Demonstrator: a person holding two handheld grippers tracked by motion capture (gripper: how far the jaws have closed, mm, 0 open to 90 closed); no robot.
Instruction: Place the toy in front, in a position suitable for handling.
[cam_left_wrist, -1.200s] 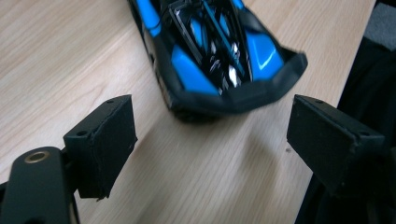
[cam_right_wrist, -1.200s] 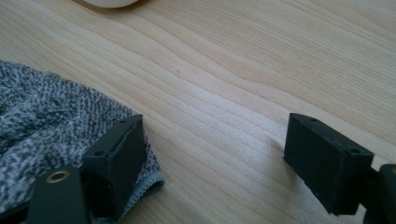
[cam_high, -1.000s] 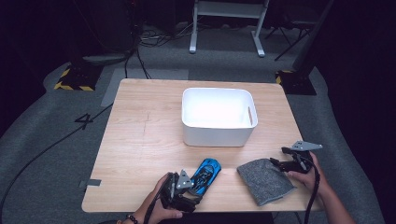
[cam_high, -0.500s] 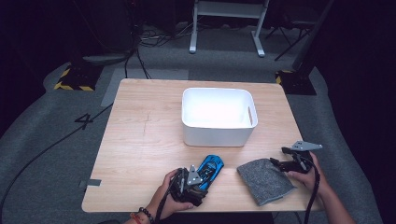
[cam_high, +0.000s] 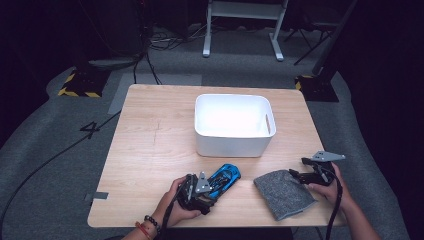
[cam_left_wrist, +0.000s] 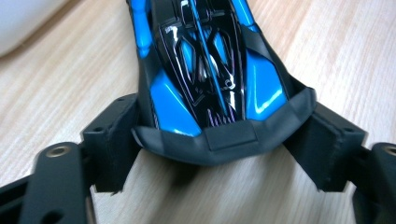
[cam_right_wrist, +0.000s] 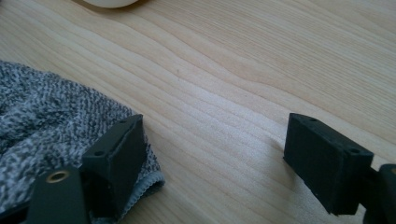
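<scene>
Left gripper (cam_left_wrist: 219, 154) has its jaws pinching the tail of the blue toy car (cam_high: 222, 179), whose long axis points to one o'clock, straight at the white bin (cam_high: 233, 145). Right gripper (cam_right_wrist: 215, 158) gapes wide beside the grey cloth (cam_high: 284, 194).

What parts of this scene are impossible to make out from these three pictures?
- Toy car: in the left gripper view its front runs off the top edge; in the high view the left claw covers its rear.
- Left claw's grip: pads flank the car's tail; contact cannot be told.
- White bin: glare washes out its floor in the high view.
- Grey cloth: cut by the left edge and a pad in the right gripper view.
</scene>
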